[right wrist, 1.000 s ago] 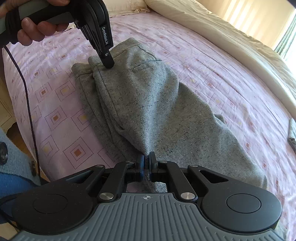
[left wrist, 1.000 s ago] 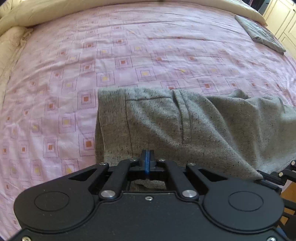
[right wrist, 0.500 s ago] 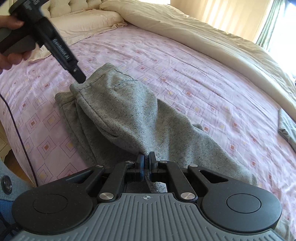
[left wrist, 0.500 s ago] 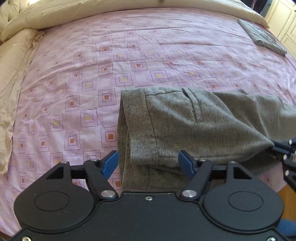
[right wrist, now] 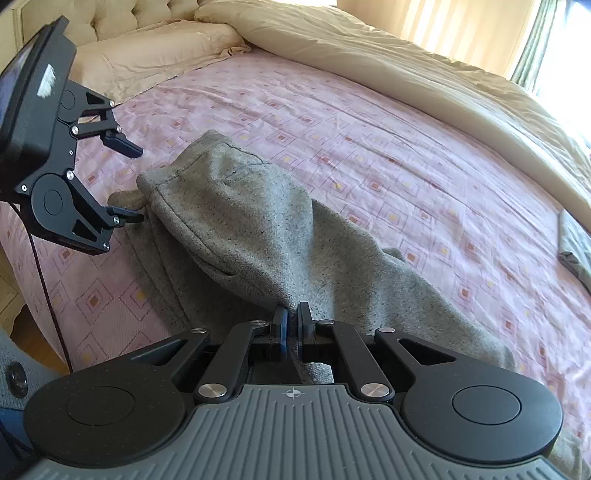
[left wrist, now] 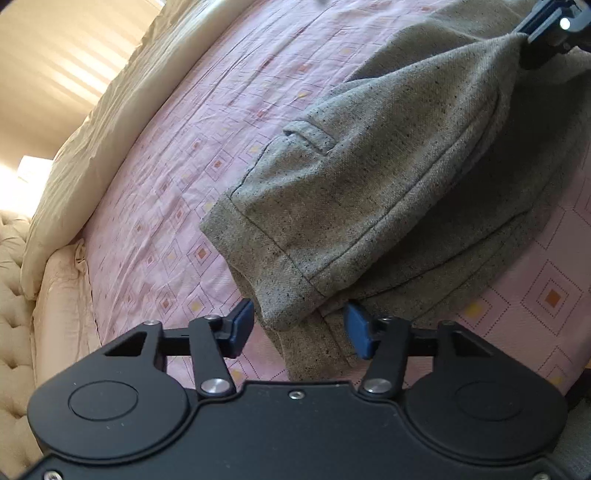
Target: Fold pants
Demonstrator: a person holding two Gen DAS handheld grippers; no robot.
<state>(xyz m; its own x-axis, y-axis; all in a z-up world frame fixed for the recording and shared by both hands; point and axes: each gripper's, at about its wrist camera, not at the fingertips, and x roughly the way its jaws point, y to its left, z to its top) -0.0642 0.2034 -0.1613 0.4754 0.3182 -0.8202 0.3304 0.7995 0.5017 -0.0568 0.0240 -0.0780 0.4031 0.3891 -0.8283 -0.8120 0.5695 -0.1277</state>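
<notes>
My left gripper (left wrist: 298,328) has its jaws spread wide and holds nothing; the waistband corner of the grey pants (left wrist: 388,206) sits between the blue pads (left wrist: 240,325) without being pinched. In the right wrist view I see that same gripper (right wrist: 129,184) at the left, jaws apart, its lower finger just at the waistband edge. My right gripper (right wrist: 291,325) is clamped on a bunch of the grey fabric, which rises to its tips and pulls the cloth into a raised ridge. The pants (right wrist: 258,236) lie on the pink patterned bedsheet (right wrist: 369,155) near the edge of the bed, doubled over so one layer rests on another, waistband toward the left gripper and legs running off toward the right. A cream duvet (right wrist: 406,74) is pushed along the far side of the bed, a pillow (right wrist: 147,55) lies by the tufted headboard (right wrist: 129,14), and a folded grey cloth (right wrist: 576,243) sits at the right edge of the sheet, well apart from the pants.
</notes>
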